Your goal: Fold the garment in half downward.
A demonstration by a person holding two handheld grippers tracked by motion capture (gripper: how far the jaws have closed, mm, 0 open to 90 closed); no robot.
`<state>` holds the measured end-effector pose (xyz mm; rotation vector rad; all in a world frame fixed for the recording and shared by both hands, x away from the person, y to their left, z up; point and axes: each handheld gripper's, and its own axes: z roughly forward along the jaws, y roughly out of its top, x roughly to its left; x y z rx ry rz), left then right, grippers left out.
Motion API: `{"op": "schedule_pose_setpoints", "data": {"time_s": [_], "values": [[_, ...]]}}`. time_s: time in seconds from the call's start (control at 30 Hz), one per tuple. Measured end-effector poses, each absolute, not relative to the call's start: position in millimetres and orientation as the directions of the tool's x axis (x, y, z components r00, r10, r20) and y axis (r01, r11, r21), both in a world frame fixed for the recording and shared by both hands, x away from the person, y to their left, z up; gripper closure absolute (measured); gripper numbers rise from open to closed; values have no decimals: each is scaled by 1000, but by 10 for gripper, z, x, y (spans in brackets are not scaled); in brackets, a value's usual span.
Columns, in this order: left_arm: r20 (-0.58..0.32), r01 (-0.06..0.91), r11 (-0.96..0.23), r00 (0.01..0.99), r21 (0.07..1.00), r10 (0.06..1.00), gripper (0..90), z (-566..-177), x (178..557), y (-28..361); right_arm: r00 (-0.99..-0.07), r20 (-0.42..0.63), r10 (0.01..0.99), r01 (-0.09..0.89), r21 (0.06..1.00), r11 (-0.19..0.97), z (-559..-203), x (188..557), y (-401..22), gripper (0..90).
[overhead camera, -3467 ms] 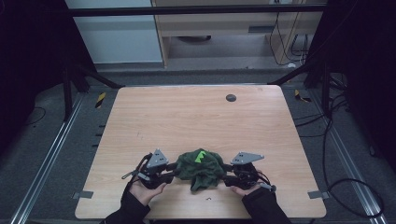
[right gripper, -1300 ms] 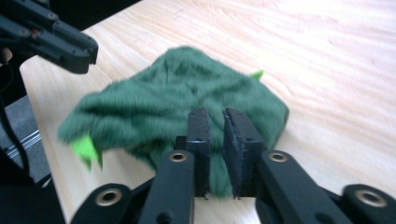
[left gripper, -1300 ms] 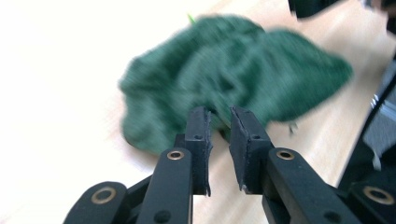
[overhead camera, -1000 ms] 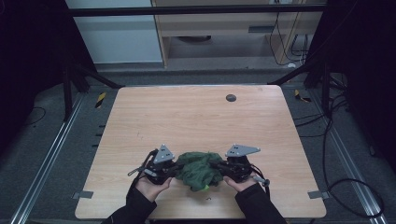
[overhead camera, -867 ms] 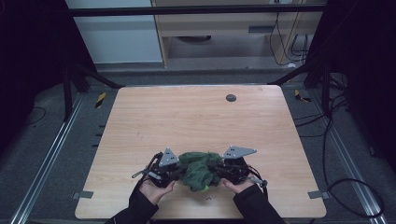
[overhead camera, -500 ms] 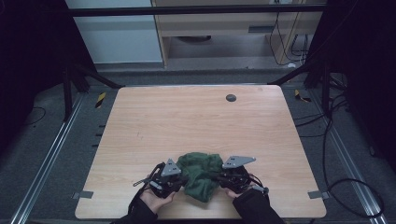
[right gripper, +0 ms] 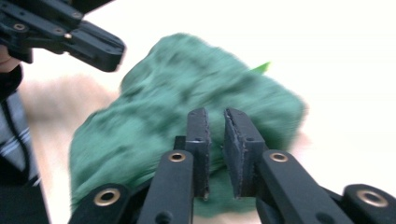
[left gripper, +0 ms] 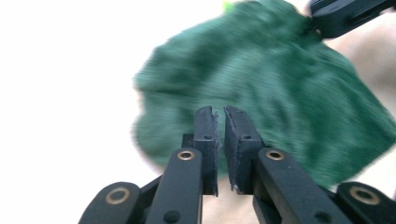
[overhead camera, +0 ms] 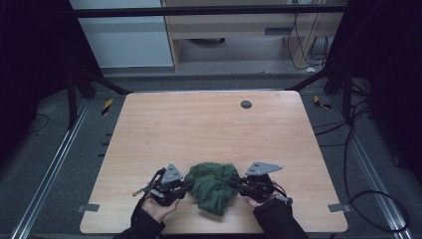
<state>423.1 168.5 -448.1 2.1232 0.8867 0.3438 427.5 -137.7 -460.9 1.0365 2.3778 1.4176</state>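
A crumpled dark green cloth (overhead camera: 211, 186) lies in a heap near the table's front edge. My left gripper (overhead camera: 186, 185) meets its left side and my right gripper (overhead camera: 234, 182) its right side. In the left gripper view the jaws (left gripper: 220, 112) stand almost together, a narrow slit between them, with the blurred cloth (left gripper: 289, 93) around and beyond the tips. The right gripper view shows the same: jaws (right gripper: 215, 113) nearly together on the cloth (right gripper: 154, 107). The other gripper shows at the top right (left gripper: 345, 14) and top left (right gripper: 70, 32) of these views.
A small dark round disc (overhead camera: 246, 104) sits near the far edge of the wooden table (overhead camera: 199, 134). Metal rails run along the floor on both sides. Cables lie on the floor at the right (overhead camera: 348, 149).
Both grippers have drawn the cloth toward the front edge, bunched it, then moved slightly apart. The cloth now sits lower and more heaped than 3.5 s ago.
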Motion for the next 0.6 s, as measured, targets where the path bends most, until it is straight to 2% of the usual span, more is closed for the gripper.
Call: {"op": "schedule_pose_setpoints", "data": {"time_s": [0.13, 0.27, 0.3, 0.33, 0.6], "values": [[-40, 489, -389, 660, 781, 750, 724, -4473, 4389, 1969, -672, 169, 721, 468, 851, 237, -4548, 4366, -1601, 677], [-56, 508, -342, 616, 790, 786, 667, -4484, 4475, 2179, -627, 167, 761, 483, 849, 212, -4578, 4444, -1743, 611], [-55, 513, -331, 601, 792, 797, 606, -4489, 4495, 2239, -592, 167, 788, 504, 840, 200, -4619, 4497, -1840, 569], [-53, 515, -326, 591, 793, 805, 606, -4496, 4508, 2283, -592, 167, 788, 504, 840, 200, -4619, 4497, -1840, 569], [-15, 535, -306, 514, 787, 858, 382, -4617, 4585, 2621, -469, 100, 877, 557, 805, 206, -4748, 4622, -2170, 395]]}}
